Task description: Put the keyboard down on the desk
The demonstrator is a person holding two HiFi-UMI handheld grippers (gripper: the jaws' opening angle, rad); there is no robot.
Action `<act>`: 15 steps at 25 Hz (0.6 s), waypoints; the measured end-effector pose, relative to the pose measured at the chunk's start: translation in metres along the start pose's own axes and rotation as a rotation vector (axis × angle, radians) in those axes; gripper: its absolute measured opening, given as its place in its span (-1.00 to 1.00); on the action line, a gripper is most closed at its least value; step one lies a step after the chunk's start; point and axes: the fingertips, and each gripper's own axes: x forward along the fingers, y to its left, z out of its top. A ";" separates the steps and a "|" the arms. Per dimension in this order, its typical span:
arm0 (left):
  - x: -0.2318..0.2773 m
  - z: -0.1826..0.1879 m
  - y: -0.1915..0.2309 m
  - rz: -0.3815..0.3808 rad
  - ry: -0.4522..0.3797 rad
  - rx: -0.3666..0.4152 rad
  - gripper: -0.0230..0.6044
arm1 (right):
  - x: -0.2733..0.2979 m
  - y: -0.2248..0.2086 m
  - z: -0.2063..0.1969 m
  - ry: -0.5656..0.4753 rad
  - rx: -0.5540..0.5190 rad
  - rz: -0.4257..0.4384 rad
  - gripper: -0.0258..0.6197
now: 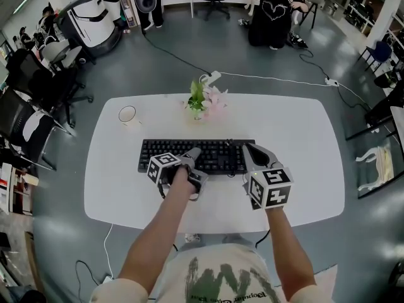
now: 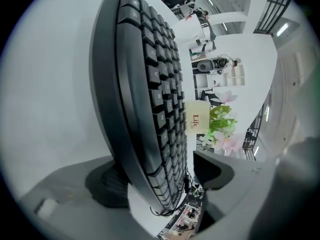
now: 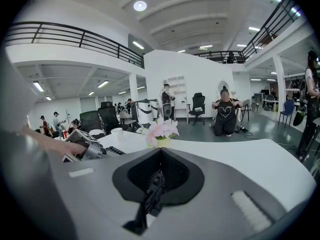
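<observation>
A black keyboard [image 1: 196, 154] lies across the middle of the white desk [image 1: 303, 137]. My left gripper [image 1: 194, 167] is at its front edge, left of middle. In the left gripper view the keyboard [image 2: 150, 84] runs between the jaws of the left gripper [image 2: 160, 176]; a clear gap separates the key side from one pad [image 2: 215, 168], so the jaws are open. My right gripper [image 1: 248, 153] is at the keyboard's right end. In the right gripper view its dark pads [image 3: 175, 171] close around the keyboard's thin edge [image 3: 152, 194]. I cannot tell whether that end is lifted off the desk.
A white mug [image 1: 127, 114] stands at the desk's back left and a small pot of pink flowers [image 1: 202, 101] at the back middle. Behind the desk a power strip [image 1: 213, 76] and cables lie on the floor. Office chairs [image 1: 38, 87] crowd the left; a person [image 1: 271, 11] kneels far back.
</observation>
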 end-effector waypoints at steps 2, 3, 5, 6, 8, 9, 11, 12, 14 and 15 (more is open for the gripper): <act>-0.001 -0.001 0.000 0.012 0.000 0.001 0.33 | 0.001 0.000 0.000 0.001 0.000 0.000 -0.92; -0.002 -0.001 0.001 0.018 0.001 0.004 0.33 | 0.001 0.000 0.000 0.002 -0.001 0.001 -0.92; -0.002 -0.002 0.002 0.030 0.011 0.010 0.34 | 0.002 0.001 -0.001 0.005 -0.004 0.001 -0.92; -0.002 -0.002 0.003 0.035 0.020 0.010 0.33 | 0.003 0.001 -0.002 0.007 -0.004 0.000 -0.92; -0.004 -0.003 0.004 0.041 0.036 0.002 0.34 | 0.003 0.001 -0.003 0.011 0.000 -0.002 -0.92; -0.005 -0.003 0.005 0.042 0.040 0.000 0.34 | 0.003 0.002 -0.004 0.012 0.002 -0.003 -0.92; -0.007 -0.004 0.007 0.046 0.043 0.004 0.34 | 0.003 0.003 -0.006 0.014 0.003 -0.003 -0.92; -0.008 -0.004 0.009 0.048 0.045 0.008 0.34 | 0.002 0.003 -0.006 0.014 0.003 -0.003 -0.92; -0.009 -0.007 0.010 0.053 0.052 0.013 0.35 | 0.001 0.002 -0.007 0.014 0.005 -0.005 -0.92; -0.010 -0.008 0.011 0.056 0.056 0.012 0.38 | 0.000 0.002 -0.008 0.014 0.006 -0.006 -0.92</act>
